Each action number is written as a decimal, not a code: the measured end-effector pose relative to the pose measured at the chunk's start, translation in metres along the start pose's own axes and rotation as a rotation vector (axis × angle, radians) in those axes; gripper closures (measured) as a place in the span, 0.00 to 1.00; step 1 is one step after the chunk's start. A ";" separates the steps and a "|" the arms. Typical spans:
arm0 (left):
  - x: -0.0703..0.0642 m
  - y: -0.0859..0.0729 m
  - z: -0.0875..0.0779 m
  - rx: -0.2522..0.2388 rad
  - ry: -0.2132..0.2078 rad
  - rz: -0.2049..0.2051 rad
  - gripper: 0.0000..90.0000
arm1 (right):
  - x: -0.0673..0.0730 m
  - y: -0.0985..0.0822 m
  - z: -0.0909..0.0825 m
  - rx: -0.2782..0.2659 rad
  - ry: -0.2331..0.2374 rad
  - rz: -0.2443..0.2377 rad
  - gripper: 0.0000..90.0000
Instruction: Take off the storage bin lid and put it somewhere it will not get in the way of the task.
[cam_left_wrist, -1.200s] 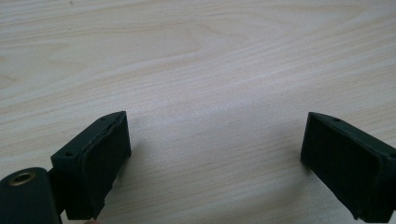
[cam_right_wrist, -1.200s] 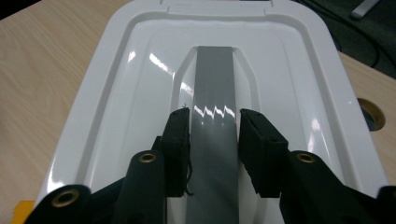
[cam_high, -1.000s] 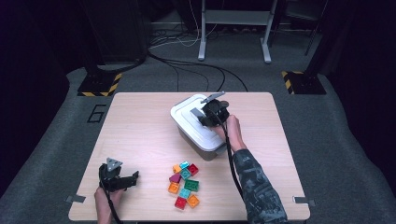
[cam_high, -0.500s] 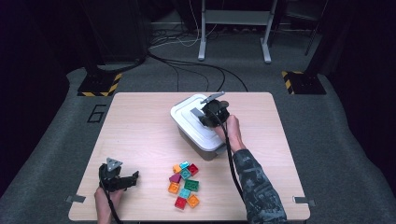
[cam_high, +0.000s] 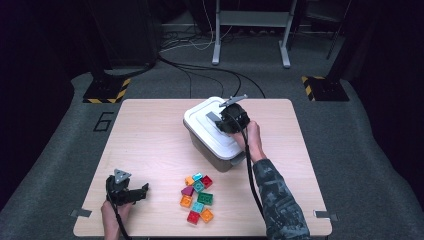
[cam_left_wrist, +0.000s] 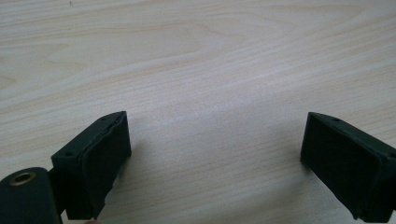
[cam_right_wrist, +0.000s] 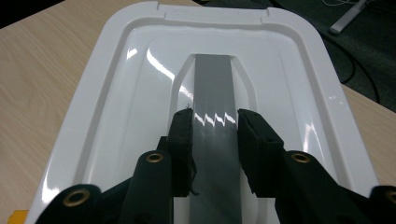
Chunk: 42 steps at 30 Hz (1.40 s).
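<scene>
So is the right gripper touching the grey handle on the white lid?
Touching. In the right gripper view, the right gripper has both black pads pressed against the sides of the grey handle on the white lid.

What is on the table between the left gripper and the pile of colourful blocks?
Nothing: in the high view, only bare wooden table lies between the left gripper and the blocks.

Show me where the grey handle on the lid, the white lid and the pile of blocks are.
grey handle (cam_right_wrist: 212, 98): right gripper view, middle of the strip.
white lid (cam_right_wrist: 121, 88): right gripper view, glossy left slope.
pile of blocks (cam_high: 198, 197): high view, centre block.
</scene>
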<state>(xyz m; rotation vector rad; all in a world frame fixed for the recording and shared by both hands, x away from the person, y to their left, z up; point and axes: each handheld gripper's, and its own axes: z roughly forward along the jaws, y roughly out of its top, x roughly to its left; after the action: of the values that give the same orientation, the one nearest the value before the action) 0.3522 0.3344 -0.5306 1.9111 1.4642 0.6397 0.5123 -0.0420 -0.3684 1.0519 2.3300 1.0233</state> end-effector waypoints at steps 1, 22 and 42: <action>0.000 0.000 0.000 0.000 0.000 0.001 0.09 | -0.001 0.001 -0.004 -0.004 -0.002 0.001 0.74; 0.000 0.000 0.000 -0.002 -0.001 -0.001 0.09 | -0.026 -0.008 -0.058 -0.048 -0.073 0.053 0.74; 0.000 0.000 0.000 0.004 -0.002 0.003 0.09 | -0.063 -0.040 -0.089 -0.064 -0.148 0.149 0.74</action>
<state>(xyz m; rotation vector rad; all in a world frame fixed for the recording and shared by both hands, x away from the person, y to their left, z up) 0.3520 0.3344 -0.5303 1.9168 1.4636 0.6366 0.4812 -0.1492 -0.3363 1.2475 2.1138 1.0285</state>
